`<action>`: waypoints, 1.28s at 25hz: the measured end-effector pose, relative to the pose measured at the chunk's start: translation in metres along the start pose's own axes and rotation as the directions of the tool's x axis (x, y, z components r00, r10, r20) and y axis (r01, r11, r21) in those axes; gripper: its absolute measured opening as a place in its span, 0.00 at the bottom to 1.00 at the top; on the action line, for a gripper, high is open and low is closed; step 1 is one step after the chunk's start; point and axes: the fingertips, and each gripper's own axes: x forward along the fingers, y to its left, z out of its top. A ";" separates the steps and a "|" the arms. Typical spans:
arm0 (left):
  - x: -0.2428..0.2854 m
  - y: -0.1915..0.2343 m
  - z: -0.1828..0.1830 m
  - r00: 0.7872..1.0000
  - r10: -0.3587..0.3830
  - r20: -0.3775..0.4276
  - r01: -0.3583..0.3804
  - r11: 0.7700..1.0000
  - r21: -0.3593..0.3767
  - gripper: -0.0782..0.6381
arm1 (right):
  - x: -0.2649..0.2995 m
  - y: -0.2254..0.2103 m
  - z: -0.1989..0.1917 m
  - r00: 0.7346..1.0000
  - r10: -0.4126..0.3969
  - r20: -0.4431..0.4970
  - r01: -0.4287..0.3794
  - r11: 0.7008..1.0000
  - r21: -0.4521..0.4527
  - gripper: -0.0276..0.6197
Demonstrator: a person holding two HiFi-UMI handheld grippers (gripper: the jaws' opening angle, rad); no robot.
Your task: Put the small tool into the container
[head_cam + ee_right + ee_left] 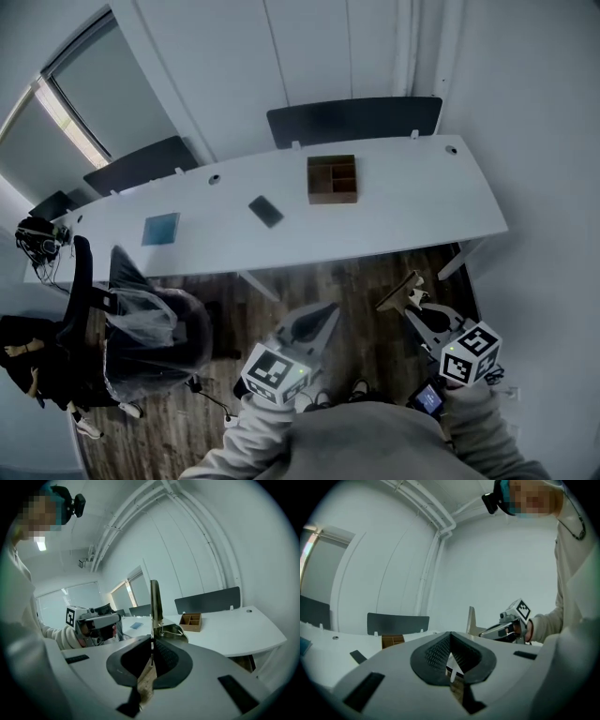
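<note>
Metal scraper (pixel 155 604) stands upright, pinched in the right tool (pixel 151 641) — left tool (pixel 450 637) pressed together.

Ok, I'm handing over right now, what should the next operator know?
Right gripper: shut on the small tan flat-bladed tool, held short of the table.
Left gripper: shut, empty.
Brown wooden compartment box: on the long white table, towards its far edge.
Done: tool in hand.
Left: carry it over the box and release it inside.
</note>
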 end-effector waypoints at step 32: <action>0.108 0.190 0.036 0.993 0.045 0.113 -0.039 0.998 -0.052 0.10 | 0.104 -0.122 0.044 0.998 0.038 -0.054 -0.039 0.999 -0.012 0.08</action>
